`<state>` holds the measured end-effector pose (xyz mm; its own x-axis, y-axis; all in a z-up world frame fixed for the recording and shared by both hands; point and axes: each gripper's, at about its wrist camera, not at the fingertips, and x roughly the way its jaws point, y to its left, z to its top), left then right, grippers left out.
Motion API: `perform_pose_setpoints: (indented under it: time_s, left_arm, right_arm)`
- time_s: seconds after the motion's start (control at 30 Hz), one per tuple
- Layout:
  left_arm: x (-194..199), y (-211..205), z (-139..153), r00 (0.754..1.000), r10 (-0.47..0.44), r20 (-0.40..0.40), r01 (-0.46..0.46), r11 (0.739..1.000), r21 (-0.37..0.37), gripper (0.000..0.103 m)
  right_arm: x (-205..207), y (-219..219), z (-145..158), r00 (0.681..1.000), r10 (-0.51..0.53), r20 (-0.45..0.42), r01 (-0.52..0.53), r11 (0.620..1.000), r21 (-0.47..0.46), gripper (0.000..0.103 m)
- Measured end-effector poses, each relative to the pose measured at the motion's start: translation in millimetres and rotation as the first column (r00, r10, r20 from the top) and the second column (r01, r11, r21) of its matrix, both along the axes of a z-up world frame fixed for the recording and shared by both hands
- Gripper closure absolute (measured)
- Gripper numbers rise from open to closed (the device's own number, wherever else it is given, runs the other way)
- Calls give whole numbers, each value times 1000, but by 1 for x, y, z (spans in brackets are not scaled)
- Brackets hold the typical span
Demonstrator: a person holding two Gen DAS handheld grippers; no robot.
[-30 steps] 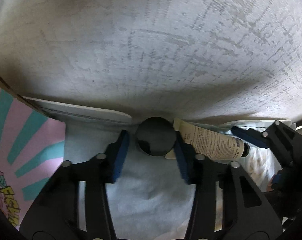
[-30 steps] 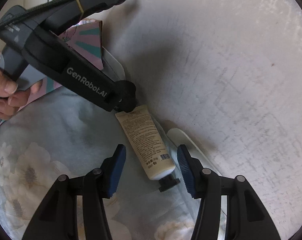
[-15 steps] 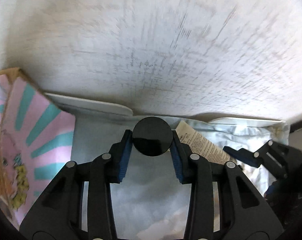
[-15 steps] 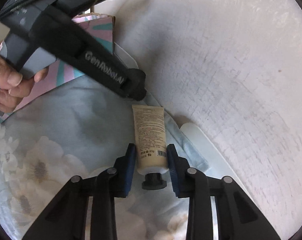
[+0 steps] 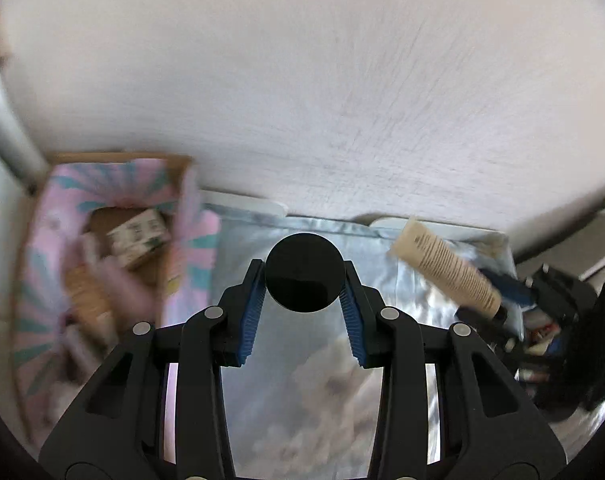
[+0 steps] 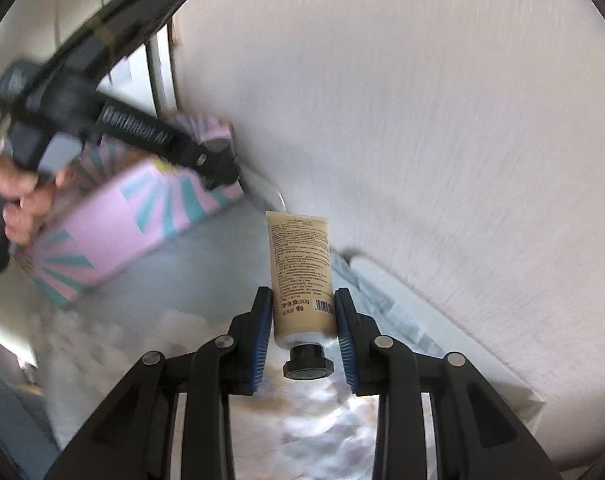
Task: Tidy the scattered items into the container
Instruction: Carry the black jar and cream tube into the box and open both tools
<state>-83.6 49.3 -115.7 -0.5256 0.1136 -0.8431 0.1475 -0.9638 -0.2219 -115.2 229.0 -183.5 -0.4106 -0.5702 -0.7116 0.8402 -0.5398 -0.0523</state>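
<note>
Here, two items are off the cloth, one in each gripper. The left gripper (image 5: 304, 304) is clamped on a round black lid-like disc (image 5: 304, 272) at the centre of its own view, the blue pads pressing its sides. The right gripper (image 6: 304, 334) is clamped on one cream tube (image 6: 302, 272), black cap toward the camera, low in the middle of its frame. There is a single container — a pink box with teal rays (image 5: 114, 240) at the left of the left view, open, holding a small printed carton and other blurred items. Only the left view shows inside the box; the right view shows just its outer side (image 6: 114, 232) at centre left, plus a person's hand (image 6: 18, 196) on the left gripper's handle at the left edge. A pale floral cloth (image 5: 302, 380) lies below both grippers, against a white wall (image 5: 302, 80).
</note>
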Motion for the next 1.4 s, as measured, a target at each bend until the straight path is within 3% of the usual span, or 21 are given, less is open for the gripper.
perform_pose_setpoints:
  time_s: [0.2, 0.3, 0.43, 0.67, 0.87, 1.2, 1.23, 1.3, 1.4]
  left_arm:
    - [74, -63, 63, 998, 32, -47, -36, 997, -75, 69]
    - [98, -86, 71, 998, 59, -35, -62, 992, -112, 69]
    - [126, -123, 66, 994, 111, -11, -112, 985, -128, 69]
    - [142, -144, 18, 995, 89, 46, -85, 993, -77, 69]
    - [136, -147, -11, 995, 66, 69, -62, 996, -58, 69]
    - [138, -157, -25, 997, 36, 75, -33, 999, -37, 69]
    - [137, -158, -26, 996, 34, 80, -31, 999, -39, 66]
    - [136, -159, -26, 995, 36, 95, -30, 997, -64, 48]
    - [137, -161, -22, 995, 45, 90, -36, 995, -97, 30]
  right_arm:
    - [39, -22, 73, 999, 19, -29, -21, 999, -50, 74]
    - [60, -56, 101, 998, 54, -14, -55, 994, -90, 74]
    - [81, -107, 104, 995, 99, 21, -96, 989, -114, 74]
    - [103, -204, 46, 988, 87, 124, -77, 993, -86, 74]
    - [96, -246, 5, 981, 18, 191, -21, 1000, 16, 74]
    - [99, -249, -8, 982, 4, 189, -16, 998, 65, 74]
    - [99, -248, -6, 982, 1, 188, -14, 997, 71, 74]
    - [100, -246, -3, 986, -10, 166, -2, 997, 72, 74]
    - [102, -241, 7, 991, -36, 130, 24, 995, 93, 72]
